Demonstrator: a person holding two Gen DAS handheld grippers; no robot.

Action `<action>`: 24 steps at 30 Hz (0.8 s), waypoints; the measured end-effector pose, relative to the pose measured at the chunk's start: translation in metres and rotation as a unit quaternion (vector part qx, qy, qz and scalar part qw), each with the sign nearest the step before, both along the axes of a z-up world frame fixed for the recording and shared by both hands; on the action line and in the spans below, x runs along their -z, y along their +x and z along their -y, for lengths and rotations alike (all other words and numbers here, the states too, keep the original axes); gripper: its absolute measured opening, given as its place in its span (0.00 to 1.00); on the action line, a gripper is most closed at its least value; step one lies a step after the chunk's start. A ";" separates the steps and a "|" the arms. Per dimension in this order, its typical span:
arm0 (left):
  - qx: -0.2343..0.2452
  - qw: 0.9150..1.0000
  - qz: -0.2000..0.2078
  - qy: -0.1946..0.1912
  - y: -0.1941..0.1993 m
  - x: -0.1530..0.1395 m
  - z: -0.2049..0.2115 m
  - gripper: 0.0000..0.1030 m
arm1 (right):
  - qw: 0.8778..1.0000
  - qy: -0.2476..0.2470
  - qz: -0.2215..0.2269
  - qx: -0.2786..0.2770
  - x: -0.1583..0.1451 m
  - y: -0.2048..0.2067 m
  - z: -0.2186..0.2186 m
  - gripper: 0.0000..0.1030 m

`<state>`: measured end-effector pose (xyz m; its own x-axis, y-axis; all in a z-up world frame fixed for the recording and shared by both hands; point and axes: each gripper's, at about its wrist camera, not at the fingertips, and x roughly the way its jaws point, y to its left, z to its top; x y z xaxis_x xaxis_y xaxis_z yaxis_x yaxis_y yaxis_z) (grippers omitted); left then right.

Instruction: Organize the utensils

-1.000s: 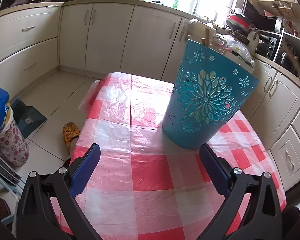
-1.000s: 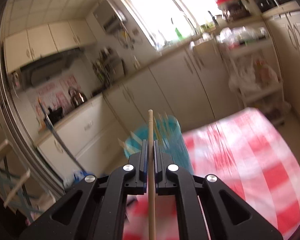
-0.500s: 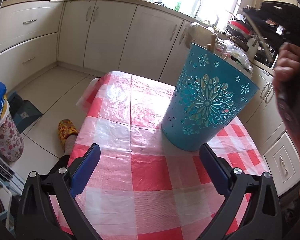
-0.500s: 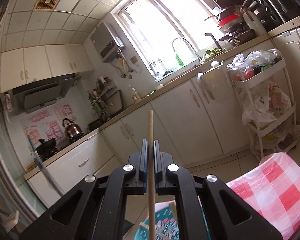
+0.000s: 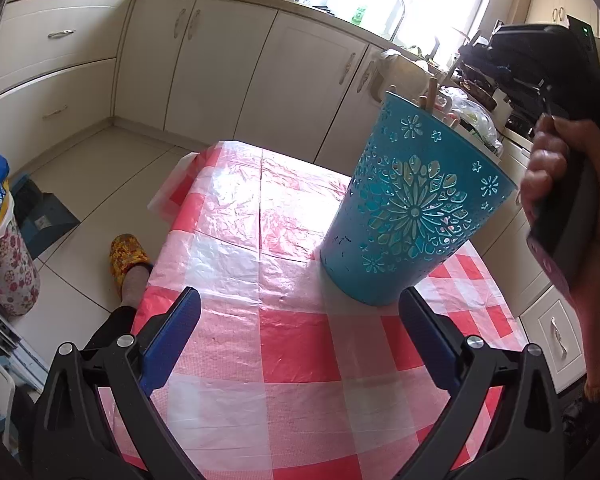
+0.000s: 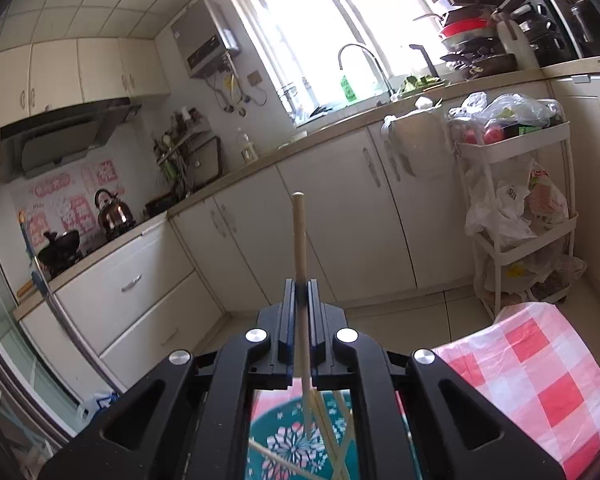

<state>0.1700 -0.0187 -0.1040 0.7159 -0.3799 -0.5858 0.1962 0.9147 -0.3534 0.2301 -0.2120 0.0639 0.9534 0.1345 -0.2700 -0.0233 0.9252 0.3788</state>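
**Chopstick held above the teal holder**

The left gripper (image 5: 300, 344) pointed down at the checked tablecloth (image 5: 300, 344) with its blue pads (image 5: 172, 340) spread wide and nothing between them. It sat just short of the teal utensil holder (image 5: 412, 216), which stood tilted-looking in the fisheye view on the cloth, ahead of the gripper and toward its right finger. The holder's wall was cut with a flower pattern, and the tips of a few wooden sticks (image 5: 431, 94) rose over its far rim.

To the right of the holder, in the left wrist view, a person's right hand (image 5: 556, 184) was wrapped around the black handle of the right gripper, raised above the holder's rim level, fingers curled over the grip.

In the right wrist view, the right gripper (image 6: 299, 292) had its jaws pressed together on a single wooden chopstick (image 6: 300, 240). The stick ran upright through the pads, its blunt end standing above the fingertips and its thinner end reaching down toward the holder's open mouth (image 6: 296, 448), which lay directly beneath the gripper. Other chopsticks (image 6: 340, 440) leaned crossed inside the holder. Whether the held stick's tip touched anything inside could not be told.
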 end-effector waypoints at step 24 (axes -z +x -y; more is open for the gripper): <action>-0.032 0.993 -0.003 0.110 -0.083 -0.100 -0.012 0.93 | 0.980 -0.114 -0.155 0.053 0.038 -0.273 -0.035 0.93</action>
<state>0.0870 -0.0071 -0.0037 0.7309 -0.1951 -0.6540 0.1333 0.9806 -0.1436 -0.0428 -0.1767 0.0257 0.8262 -0.0589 -0.5603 0.1621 0.9773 0.1363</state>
